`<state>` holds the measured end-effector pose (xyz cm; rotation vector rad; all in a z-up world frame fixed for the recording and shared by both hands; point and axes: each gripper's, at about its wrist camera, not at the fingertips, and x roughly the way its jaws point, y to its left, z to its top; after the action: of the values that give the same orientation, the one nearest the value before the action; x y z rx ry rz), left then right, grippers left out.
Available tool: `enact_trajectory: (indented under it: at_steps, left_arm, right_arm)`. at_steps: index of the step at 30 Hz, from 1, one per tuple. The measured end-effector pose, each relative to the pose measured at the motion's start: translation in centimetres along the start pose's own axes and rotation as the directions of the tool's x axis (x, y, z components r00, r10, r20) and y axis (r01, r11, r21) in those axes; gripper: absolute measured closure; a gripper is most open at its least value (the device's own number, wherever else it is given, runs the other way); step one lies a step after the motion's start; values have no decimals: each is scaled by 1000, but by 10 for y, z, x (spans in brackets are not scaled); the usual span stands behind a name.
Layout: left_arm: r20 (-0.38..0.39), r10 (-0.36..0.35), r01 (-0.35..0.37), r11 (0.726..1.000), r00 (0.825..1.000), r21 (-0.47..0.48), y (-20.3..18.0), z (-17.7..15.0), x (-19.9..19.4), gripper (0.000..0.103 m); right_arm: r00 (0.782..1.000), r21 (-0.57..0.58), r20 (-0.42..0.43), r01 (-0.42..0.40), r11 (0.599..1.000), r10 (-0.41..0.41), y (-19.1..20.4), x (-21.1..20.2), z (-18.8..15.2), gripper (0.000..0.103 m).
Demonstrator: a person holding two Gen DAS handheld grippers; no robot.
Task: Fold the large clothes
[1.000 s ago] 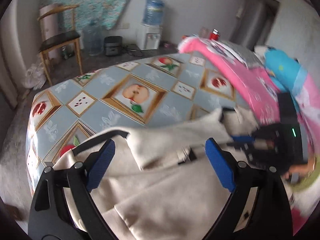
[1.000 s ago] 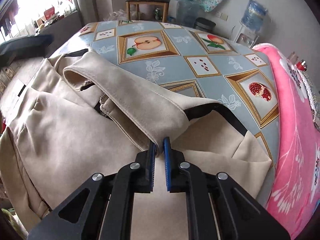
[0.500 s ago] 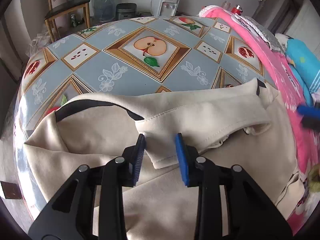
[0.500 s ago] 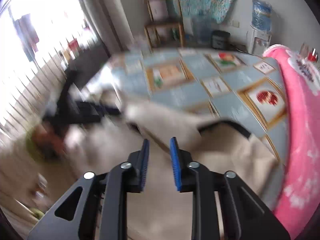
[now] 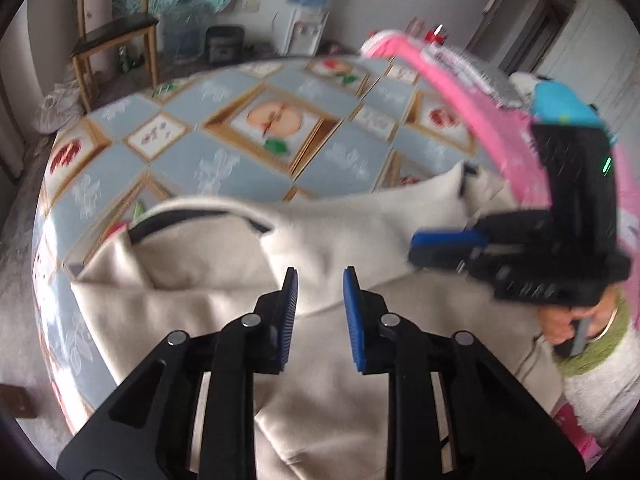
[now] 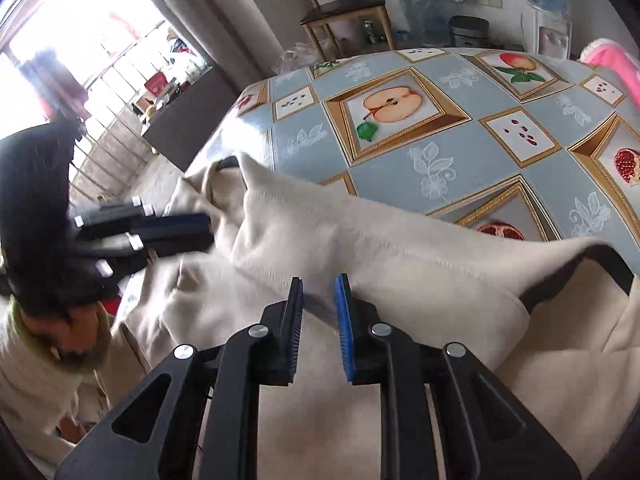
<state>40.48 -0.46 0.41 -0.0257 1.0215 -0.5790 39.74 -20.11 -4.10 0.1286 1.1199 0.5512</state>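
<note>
A large beige coat (image 5: 224, 304) with dark lining lies on the near part of the table, its collar folded over; it also shows in the right wrist view (image 6: 400, 256). My left gripper (image 5: 319, 284) is partly open just above the collar flap, holding nothing. My right gripper (image 6: 319, 292) is partly open over the collar's near edge, holding nothing. Each gripper shows in the other's view, the right one at right (image 5: 520, 248), the left one at left (image 6: 132, 236).
The table carries a blue fruit-pattern cloth (image 5: 224, 148) (image 6: 440, 132). Pink bedding (image 5: 472, 120) lies along its right side. A wooden chair (image 5: 112, 36), a water dispenser (image 5: 308, 16) and a window (image 6: 80, 40) stand beyond.
The right gripper let go of the collar and opened slightly. The left gripper narrowed from wide open to a small gap. Both grippers shifted over the coat, and the collar now lies flatter.
</note>
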Motion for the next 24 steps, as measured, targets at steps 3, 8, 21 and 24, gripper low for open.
enact_trajectory:
  at_steps: [3, 8, 21, 24]
  left_arm:
    - [7, -20, 20, 1000, 1000, 1, -11, 13, 11, 81]
    - [-115, 32, -32, 999, 993, -3, -19, 13, 68, 81]
    - [-51, 94, -92, 995, 994, 32, -19, -1, 70, 80]
    - [-36, 97, -96, 995, 995, 29, -18, -1, 71, 80]
  right_arm:
    - [1000, 11, -28, 0, 1000, 0, -3, 12, -6, 86]
    - [999, 22, -45, 4, 1000, -3, -8, 3, -8, 86]
    - [999, 422, -37, 9, 906, 7, -97, -33, -25, 67]
    - [999, 373, -43, 22, 927, -7, -87, -20, -15, 80]
